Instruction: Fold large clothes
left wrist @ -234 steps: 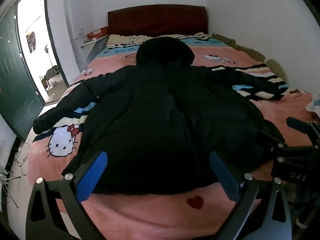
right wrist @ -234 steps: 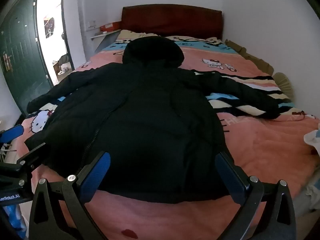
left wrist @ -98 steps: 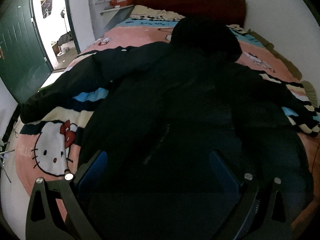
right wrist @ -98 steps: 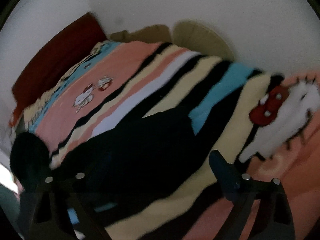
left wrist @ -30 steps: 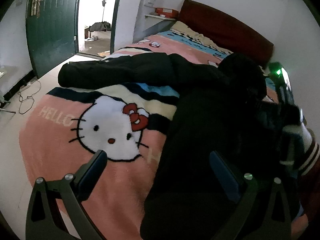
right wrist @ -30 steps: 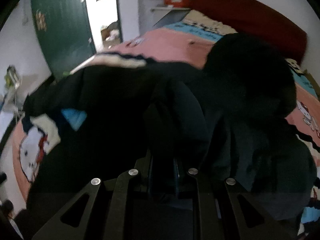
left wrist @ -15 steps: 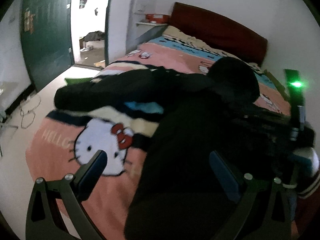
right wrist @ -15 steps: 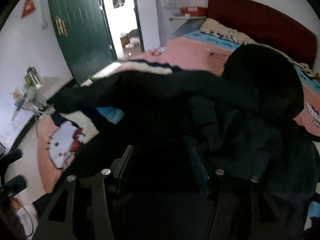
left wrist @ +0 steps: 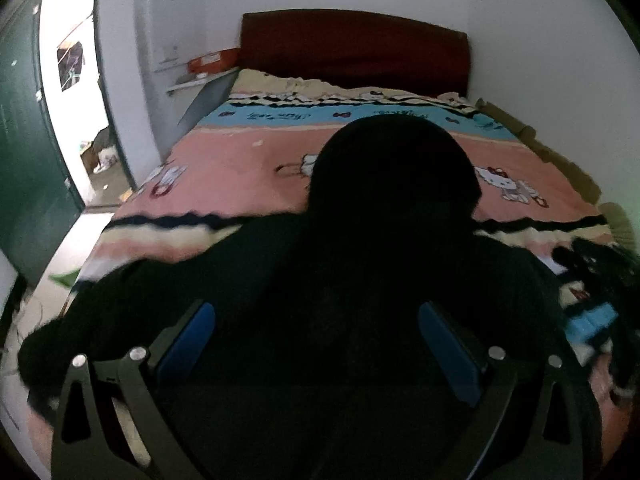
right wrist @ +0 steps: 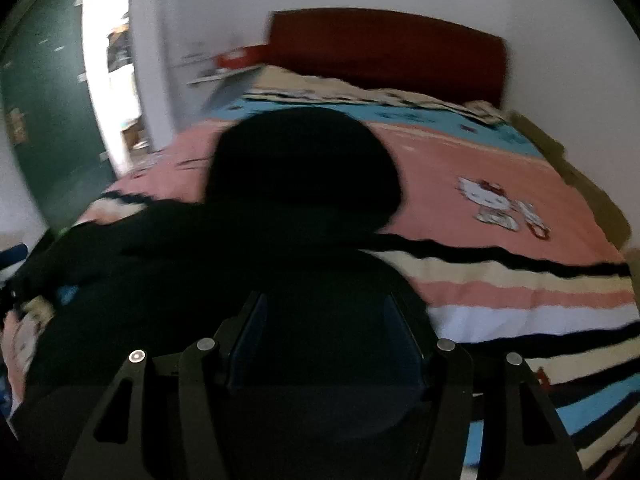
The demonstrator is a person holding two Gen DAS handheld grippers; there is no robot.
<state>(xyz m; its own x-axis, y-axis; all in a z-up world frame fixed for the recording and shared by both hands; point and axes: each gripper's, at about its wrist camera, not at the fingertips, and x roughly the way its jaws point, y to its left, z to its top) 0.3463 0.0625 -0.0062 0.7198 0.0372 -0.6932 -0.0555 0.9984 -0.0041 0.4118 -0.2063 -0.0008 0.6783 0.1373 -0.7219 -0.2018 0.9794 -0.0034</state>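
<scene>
Black coat [left wrist: 360, 288] lies on the pink striped bed [right wrist: 520, 280], both grippers angled down over it, the left gripper [left wrist: 316, 340] with fingers wide apart, the right gripper [right wrist: 324, 344] with fingers just parted, nothing clamped, bare blanket rightward, headboard [left wrist: 352, 48] and doorway [left wrist: 76, 120] beyond.

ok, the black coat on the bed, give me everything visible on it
The black coat is dark and looks padded; detail is lost in shadow. It lies flat on the pink cartoon blanket, its rounded hood toward the headboard. One sleeve stretches out toward the door side. Both grippers hang over its body; whether they touch it cannot be told.
</scene>
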